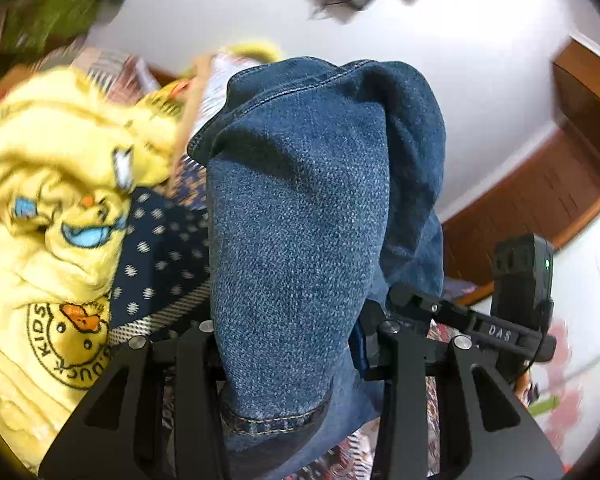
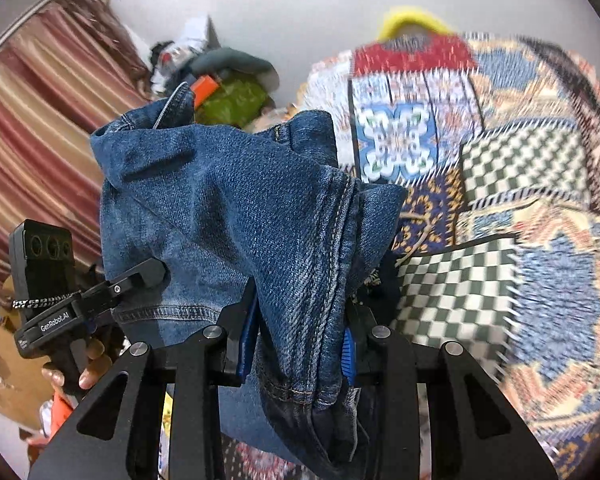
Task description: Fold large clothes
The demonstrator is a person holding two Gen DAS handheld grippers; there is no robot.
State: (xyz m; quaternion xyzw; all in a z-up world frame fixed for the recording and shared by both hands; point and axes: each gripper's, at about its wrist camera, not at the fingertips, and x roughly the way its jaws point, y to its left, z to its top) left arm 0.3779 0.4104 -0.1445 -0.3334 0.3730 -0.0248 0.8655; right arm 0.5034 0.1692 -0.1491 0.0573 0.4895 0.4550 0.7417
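A pair of blue denim jeans (image 1: 300, 200) fills the middle of the left wrist view, bunched and draped over my left gripper (image 1: 288, 336), which is shut on a thick fold of it. A stitched hem hangs below the fingers. In the right wrist view the same jeans (image 2: 220, 208) rise crumpled in front of my right gripper (image 2: 298, 344), whose blue pads (image 2: 248, 340) clamp a seamed edge. The right gripper's body (image 1: 520, 320) shows at the right of the left wrist view. At the left of the right wrist view the left gripper's body (image 2: 44, 280) is held by a hand (image 2: 88, 372).
A yellow duck-print garment (image 1: 52, 220) and a dark dotted cloth (image 1: 164, 248) lie left of the jeans. A patchwork bedspread (image 2: 500, 200) spreads to the right, with a yellow hanger (image 2: 412, 20) beyond it. A striped curtain (image 2: 40, 140) and a clutter pile (image 2: 228, 96) stand by the wall.
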